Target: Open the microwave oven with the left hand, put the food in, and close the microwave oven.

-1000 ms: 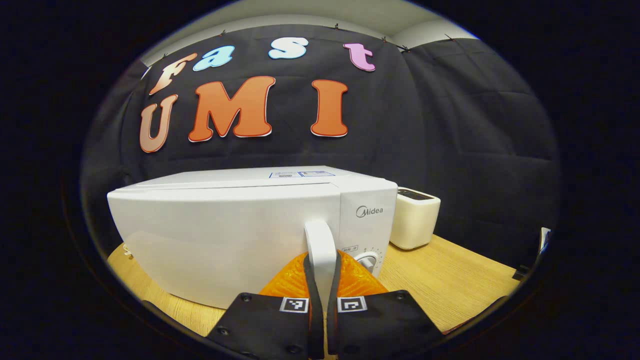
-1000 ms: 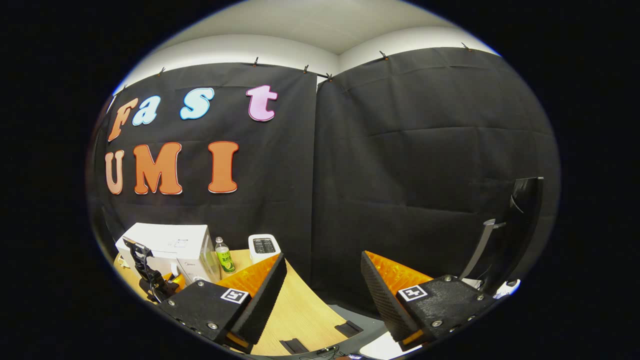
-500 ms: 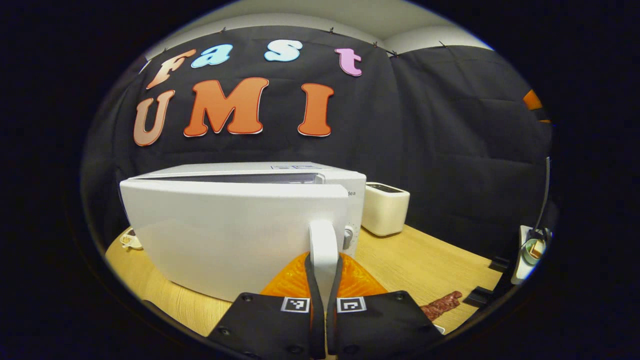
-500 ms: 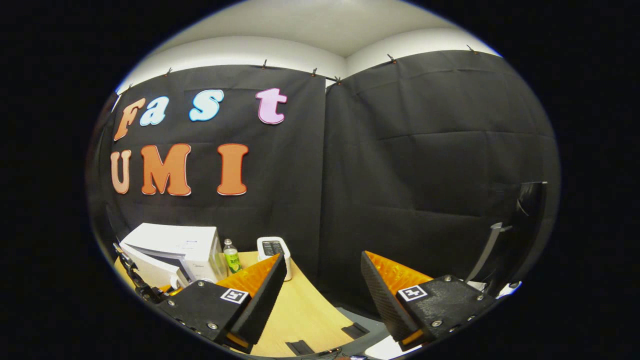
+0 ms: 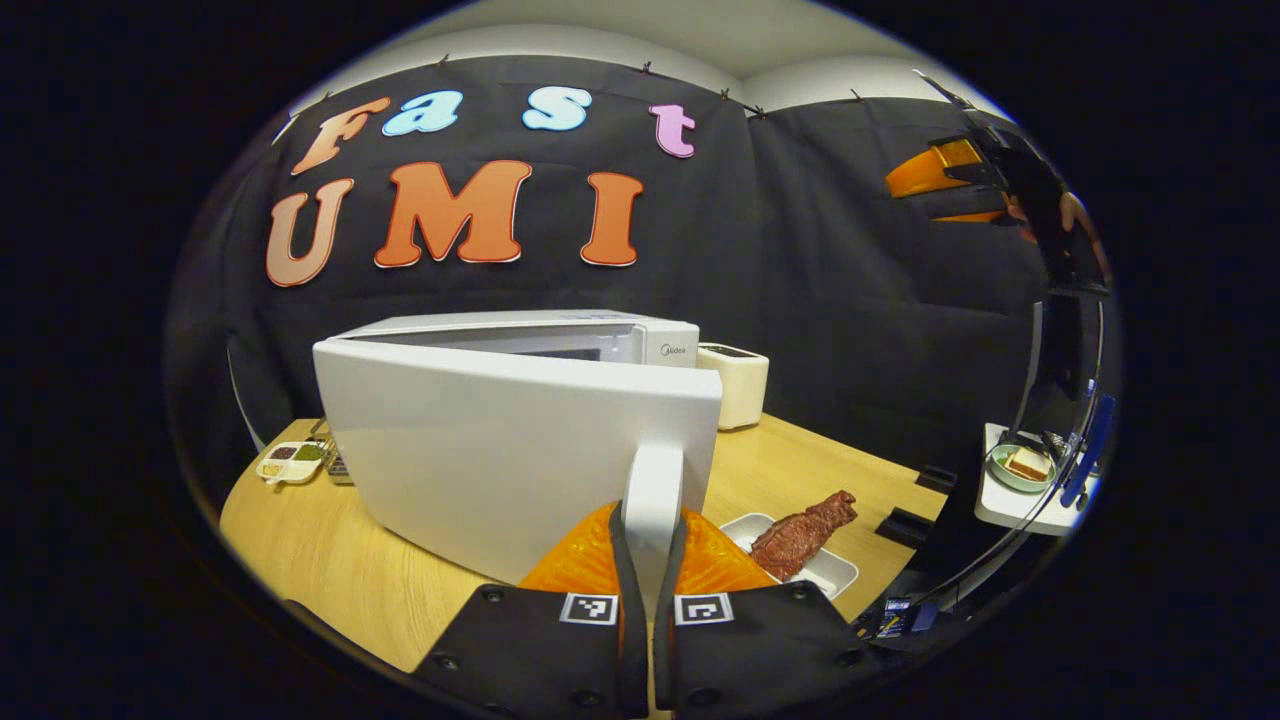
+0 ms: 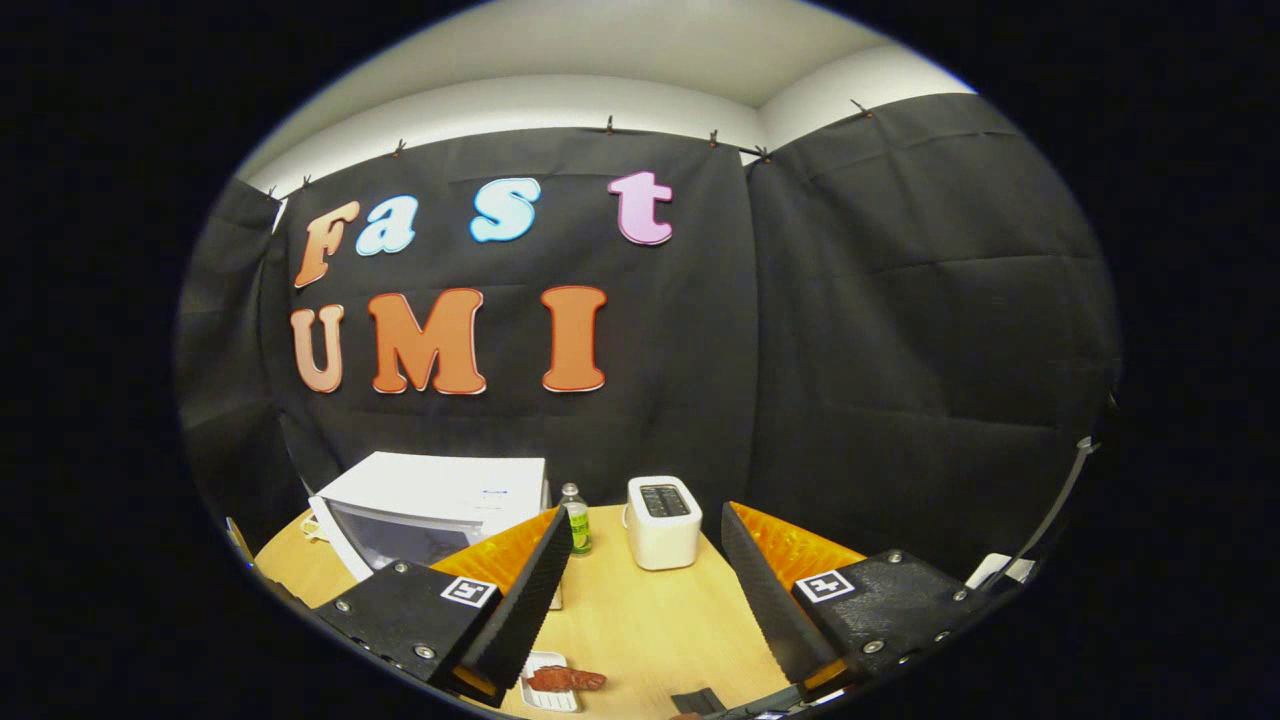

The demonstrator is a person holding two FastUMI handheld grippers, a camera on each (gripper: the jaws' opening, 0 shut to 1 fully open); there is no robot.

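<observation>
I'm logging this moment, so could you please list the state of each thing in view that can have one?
Microwave: on the table, cavity exposed.
Door: partly open, swung out.
Handle: clamped between the left gripper's fingers.
Left gripper: shut on the handle.
Right gripper: open, empty, above the table.
Meat: lying on a white tray, outside the microwave.
Toaster: upright, slots empty.
Bottle: upright, capped.
</observation>
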